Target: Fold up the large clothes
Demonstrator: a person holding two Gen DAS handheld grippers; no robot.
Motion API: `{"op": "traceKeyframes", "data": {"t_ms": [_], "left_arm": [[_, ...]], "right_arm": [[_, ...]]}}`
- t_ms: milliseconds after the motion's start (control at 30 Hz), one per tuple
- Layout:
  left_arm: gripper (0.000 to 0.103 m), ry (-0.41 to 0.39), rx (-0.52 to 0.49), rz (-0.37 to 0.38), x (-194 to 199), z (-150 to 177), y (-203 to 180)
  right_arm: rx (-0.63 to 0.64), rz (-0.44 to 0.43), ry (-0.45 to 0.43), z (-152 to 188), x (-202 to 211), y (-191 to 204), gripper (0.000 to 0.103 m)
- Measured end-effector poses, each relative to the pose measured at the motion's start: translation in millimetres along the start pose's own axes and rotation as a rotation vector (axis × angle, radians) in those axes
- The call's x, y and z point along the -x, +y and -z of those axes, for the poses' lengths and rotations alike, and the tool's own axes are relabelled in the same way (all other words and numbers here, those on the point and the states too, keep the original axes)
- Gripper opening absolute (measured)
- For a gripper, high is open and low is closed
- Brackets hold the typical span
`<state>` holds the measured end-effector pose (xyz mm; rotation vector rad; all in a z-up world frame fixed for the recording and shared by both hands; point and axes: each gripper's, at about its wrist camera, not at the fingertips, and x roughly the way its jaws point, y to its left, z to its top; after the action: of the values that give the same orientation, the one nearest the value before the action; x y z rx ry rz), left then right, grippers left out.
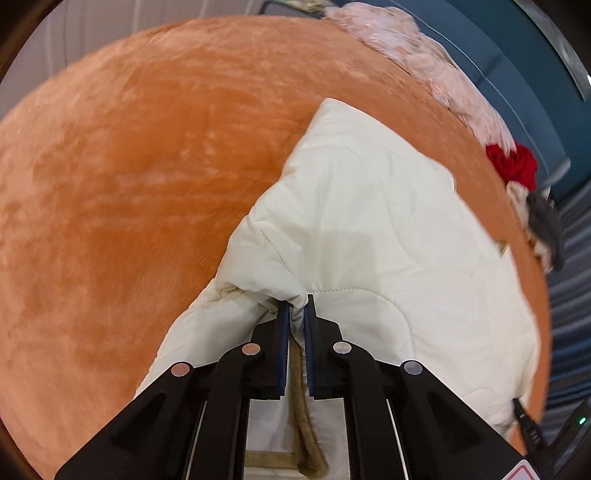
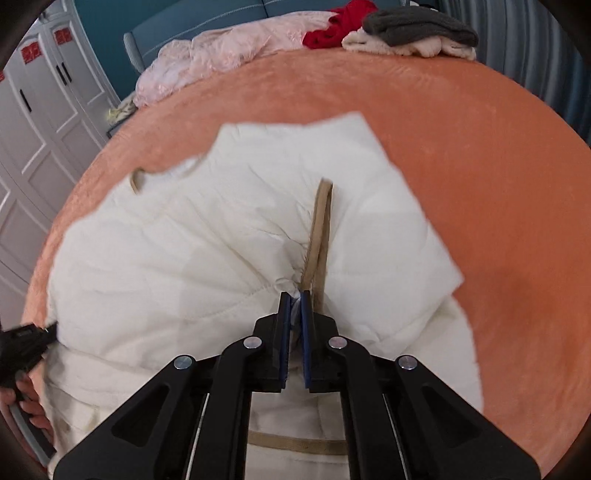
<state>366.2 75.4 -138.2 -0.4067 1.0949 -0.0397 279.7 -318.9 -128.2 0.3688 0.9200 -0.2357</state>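
A large cream quilted garment (image 1: 369, 221), trimmed with tan binding (image 2: 319, 229), is spread on a bed covered in an orange plush blanket (image 1: 129, 184), where a broad soft surface is offered for folding. The left tool (image 1: 295, 306) is clamped on a bunched pinch of the cream fabric near a stitched seam, and the right tool (image 2: 295, 299) is likewise closed on a gathered fold beside the tan binding; two separate points appear to be held so that a section can be lifted and carried over evenly. Radiating creases around each pinch suggest the cloth is being pulled taut. Other clothes, a pale pink piece (image 2: 207, 55), a red one (image 2: 336, 26) and a grey one (image 2: 417, 24), are kept at the far edge, well apart, probably awaiting their turn. Red panels (image 2: 31, 51) on the white wardrobe doors (image 2: 44, 122) may carry characters, but they are too blurred to be read; no brand or label is visible elsewhere.
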Motion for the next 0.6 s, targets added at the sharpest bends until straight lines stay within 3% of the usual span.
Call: {"op": "traceKeyframes", "data": {"t_ms": [233,300,467,600], "left_arm": [[0.013,-0.107,-0.119,-0.102,1,15,-14],[0.015,-0.122,-0.139,-0.122,12,16,-17],[0.018,-0.200,-0.215,-0.140,64,10,-26],[0.018,-0.229,-0.245,-0.097,78,-11,-60]], "right_arm": [[0.074,0.044,-0.029,7,0,6,0.007],[0.068,0.060,-0.032,7,13,6,0.015],[0.094,0.078,-0.172,1,74,9,0.021],[0.111,0.017,-0.183,-24,78,29,0.021]]}}
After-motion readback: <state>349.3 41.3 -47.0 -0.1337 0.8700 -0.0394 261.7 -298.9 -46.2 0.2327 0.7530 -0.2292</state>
